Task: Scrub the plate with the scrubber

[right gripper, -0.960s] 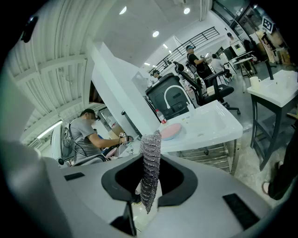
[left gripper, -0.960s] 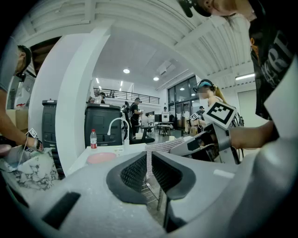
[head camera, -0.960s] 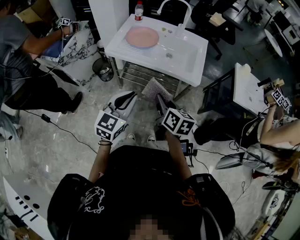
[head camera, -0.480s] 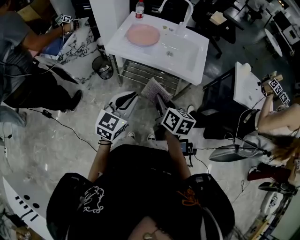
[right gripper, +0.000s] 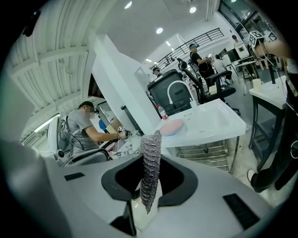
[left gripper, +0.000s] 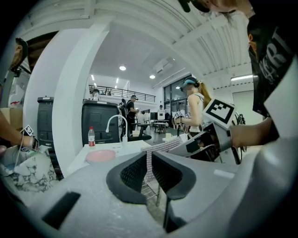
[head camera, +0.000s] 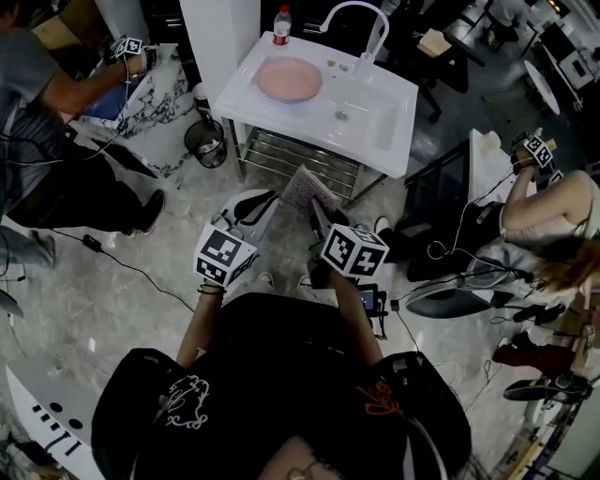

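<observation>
Two tools, well short of the white sink stand [head camera: 397, 142]: right gripper [head camera: 317, 208] clamps the grey woven-mesh scrubber [head camera: 308, 186], ready for scrubbing; left gripper [head camera: 251, 202], jaws nearly together, grips nothing. Round pink plate [head camera: 289, 80] lies on its counter.

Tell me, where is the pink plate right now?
In the head view, the pink plate sits on the left end of the white sink counter, beside the red-capped bottle and left of the basin.
</observation>
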{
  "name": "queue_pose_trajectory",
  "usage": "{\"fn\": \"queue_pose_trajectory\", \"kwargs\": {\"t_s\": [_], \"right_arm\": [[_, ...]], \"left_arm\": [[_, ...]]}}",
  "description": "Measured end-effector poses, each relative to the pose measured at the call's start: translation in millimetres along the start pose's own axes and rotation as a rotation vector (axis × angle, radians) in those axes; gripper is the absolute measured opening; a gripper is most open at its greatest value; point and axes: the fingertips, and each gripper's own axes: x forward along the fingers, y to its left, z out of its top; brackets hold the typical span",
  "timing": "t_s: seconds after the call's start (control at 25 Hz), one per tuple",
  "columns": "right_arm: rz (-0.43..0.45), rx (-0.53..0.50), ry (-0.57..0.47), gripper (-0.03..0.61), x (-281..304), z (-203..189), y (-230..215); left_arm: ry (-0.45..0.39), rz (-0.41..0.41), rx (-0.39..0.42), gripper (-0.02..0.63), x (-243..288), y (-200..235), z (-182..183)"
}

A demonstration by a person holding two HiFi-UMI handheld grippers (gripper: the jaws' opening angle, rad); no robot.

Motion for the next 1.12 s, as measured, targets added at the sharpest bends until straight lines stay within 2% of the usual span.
{"fn": "queue_pose_trajectory", "kwargs": {"t_s": [0.52,0.88,1.12], "right_arm": [[-0.073,0.010,0.055,0.080,18.6,-27.2,0.9],[-0.058,0.005,0.111,0.080,57.4,-15.8,-13.1],[-0.026,-0.014,0.126,0.080,105.7,17.9,-31.3]], "left_arm": [[0.030,-0.041,-0.036,0.041,-9.8,26.7,-29.3],[0.049,-0.009,-0.074,0.041,12.9,57.6,-36.8],[0.059,0.035,-0.072,0.041,49.3,98.2,-31.9]]}}
